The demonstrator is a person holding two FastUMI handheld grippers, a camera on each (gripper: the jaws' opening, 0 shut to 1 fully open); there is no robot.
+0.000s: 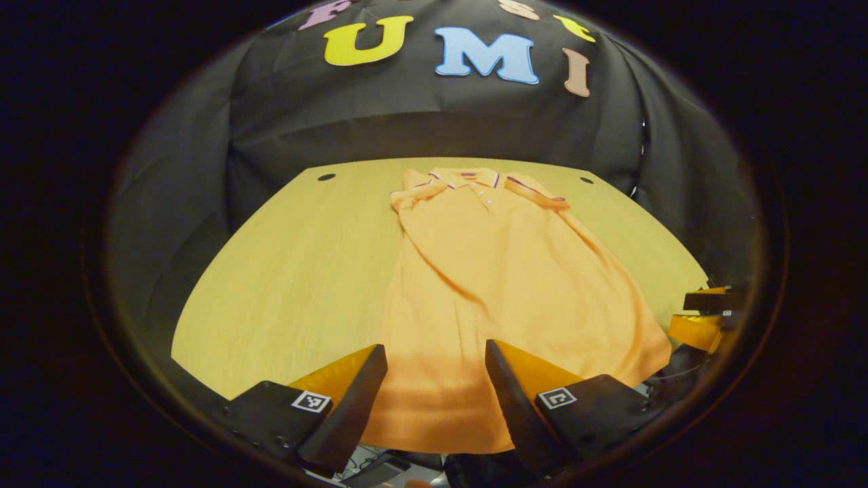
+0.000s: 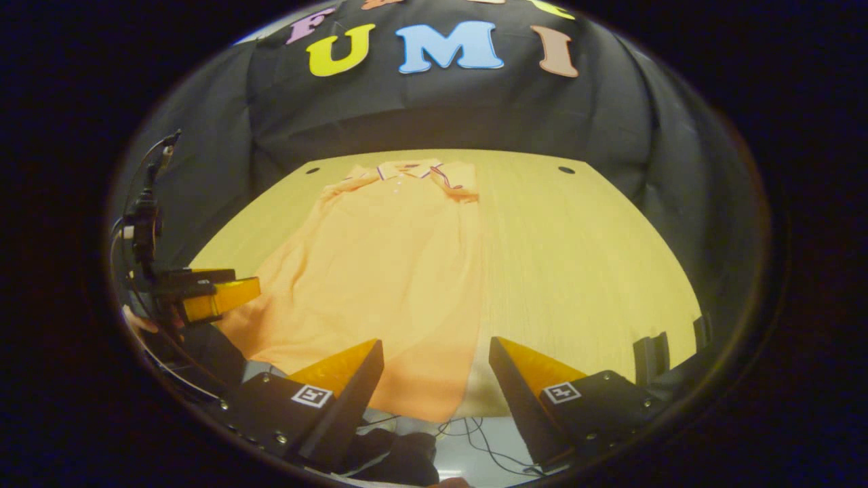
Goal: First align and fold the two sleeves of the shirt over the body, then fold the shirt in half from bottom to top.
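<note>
Though sleeves folded, shirt [image 1: 502, 285] unhalved

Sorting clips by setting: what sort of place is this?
Likely a recording booth, not a home: a black cloth wall behind a bare wooden table with an orange shirt laid flat, and loose cables below the table's edge.
</note>
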